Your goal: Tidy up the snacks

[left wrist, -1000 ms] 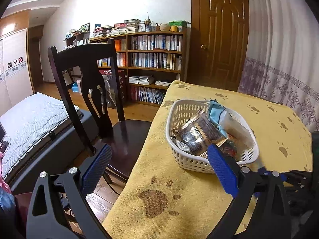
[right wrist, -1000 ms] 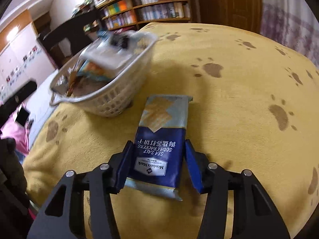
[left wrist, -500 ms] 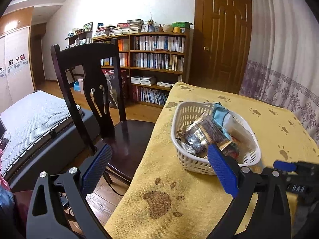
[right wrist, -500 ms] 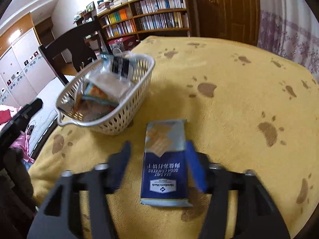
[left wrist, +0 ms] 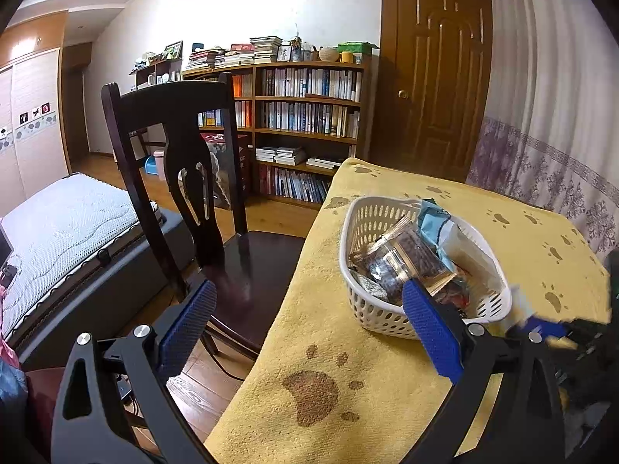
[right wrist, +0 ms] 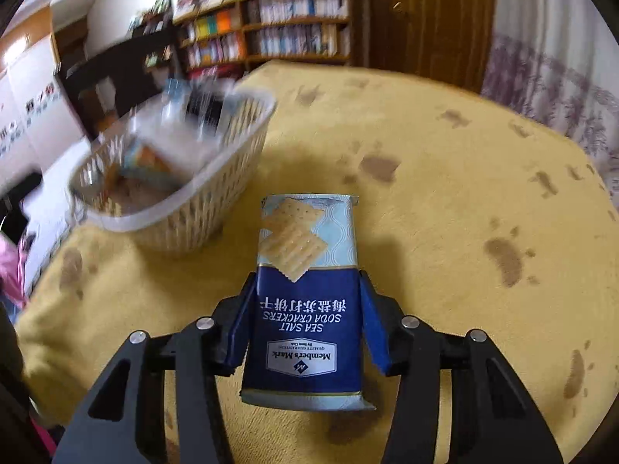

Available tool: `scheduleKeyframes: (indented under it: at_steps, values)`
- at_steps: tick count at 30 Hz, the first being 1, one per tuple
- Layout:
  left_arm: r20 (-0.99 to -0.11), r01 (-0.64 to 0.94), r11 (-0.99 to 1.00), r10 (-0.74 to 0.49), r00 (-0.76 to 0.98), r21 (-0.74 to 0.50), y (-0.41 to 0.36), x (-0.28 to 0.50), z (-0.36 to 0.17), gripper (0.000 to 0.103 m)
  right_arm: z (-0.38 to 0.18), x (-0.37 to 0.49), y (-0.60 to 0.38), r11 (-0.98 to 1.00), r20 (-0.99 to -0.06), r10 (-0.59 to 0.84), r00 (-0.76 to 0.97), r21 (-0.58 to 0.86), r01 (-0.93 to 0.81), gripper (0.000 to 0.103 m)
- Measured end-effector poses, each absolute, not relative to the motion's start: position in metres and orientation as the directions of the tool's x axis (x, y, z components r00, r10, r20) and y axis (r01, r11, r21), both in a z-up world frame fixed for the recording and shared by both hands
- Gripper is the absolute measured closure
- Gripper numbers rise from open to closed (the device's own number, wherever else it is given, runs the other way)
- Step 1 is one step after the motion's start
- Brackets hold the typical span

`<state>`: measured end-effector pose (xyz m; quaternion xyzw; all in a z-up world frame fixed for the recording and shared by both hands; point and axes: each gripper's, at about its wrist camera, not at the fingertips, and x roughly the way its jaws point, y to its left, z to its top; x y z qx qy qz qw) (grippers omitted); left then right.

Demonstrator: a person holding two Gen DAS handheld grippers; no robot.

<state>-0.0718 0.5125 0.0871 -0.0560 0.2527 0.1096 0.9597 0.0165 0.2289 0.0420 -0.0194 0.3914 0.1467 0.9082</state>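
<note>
Left of the white basket (left wrist: 371, 317), the left gripper (left wrist: 309, 332) hangs with its jaws spread wide, holding nothing. The basket already holds several snack packs. Just right of it, the right gripper (right wrist: 305, 328) has its jaws clenched on the soda cracker packet (right wrist: 305, 301), apparently lifted off the yellow cloth (right wrist: 445, 201); it looks like the last one left out.

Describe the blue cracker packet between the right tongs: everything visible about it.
The blue and pale-blue foil-look cracker packet is a long rectangular pack with crimped ends, printed "SEA SALT SODA CRACKERS" and "Member's Mark", with pictured square crackers on its pale far half. The print reads upside down from the right wrist camera. The right tongs clamp its dark-blue near half from both sides. It points away, towards the white perforated plastic basket, over the yellow paw-print cloth; whether it touches the cloth is unclear.
</note>
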Motion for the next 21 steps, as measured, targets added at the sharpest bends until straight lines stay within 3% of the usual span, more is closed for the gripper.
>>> scheduleKeyframes:
  at_steps: [9,21]
  values:
    - [-0.495,-0.245,0.968,0.184,0.849,-0.061,0.517,-0.071,0.086,0.005,0.112,0.019,0.269,0.912,-0.605,0.368,0.706,0.085,-0.402,0.053]
    - [-0.494,-0.281,0.953,0.190,0.849,-0.116,0.541,-0.074,0.086,0.005,0.118,0.056,0.394,0.845,-0.743,0.368,0.559,0.016,-0.535,0.053]
